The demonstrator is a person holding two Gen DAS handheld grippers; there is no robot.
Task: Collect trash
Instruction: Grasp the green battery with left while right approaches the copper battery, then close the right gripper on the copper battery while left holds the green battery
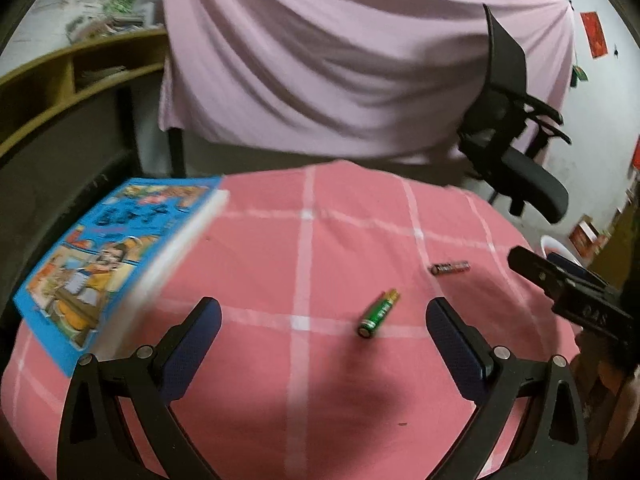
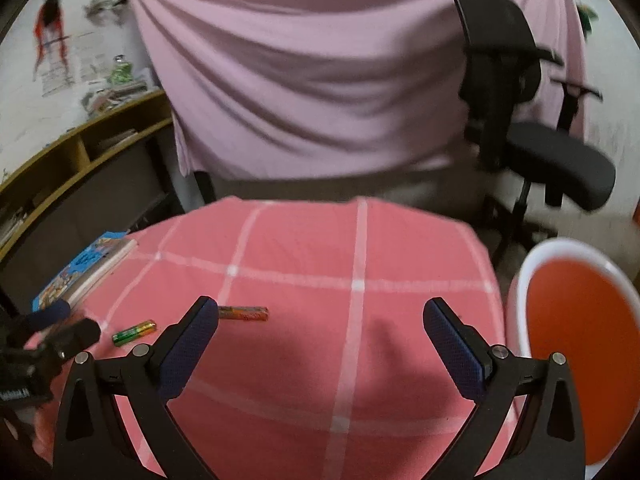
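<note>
A green battery (image 1: pixel 377 313) lies on the pink checked tablecloth (image 1: pixel 248 248), just ahead of my left gripper (image 1: pixel 322 312), which is open and empty above the cloth. A dark red battery (image 1: pixel 449 268) lies farther right. In the right wrist view the green battery (image 2: pixel 133 332) and the red-orange battery (image 2: pixel 243 313) lie left of my right gripper (image 2: pixel 320 312), open and empty; its left finger hides one end of the red battery. A white bin with an orange liner (image 2: pixel 576 344) stands beside the table at the right.
A blue picture book (image 1: pixel 108 256) lies on the table's left edge. A black office chair (image 2: pixel 532 136) stands behind the table on the right, before a pink draped sheet (image 2: pixel 320 80). Wooden shelves (image 1: pixel 60 92) run along the left wall.
</note>
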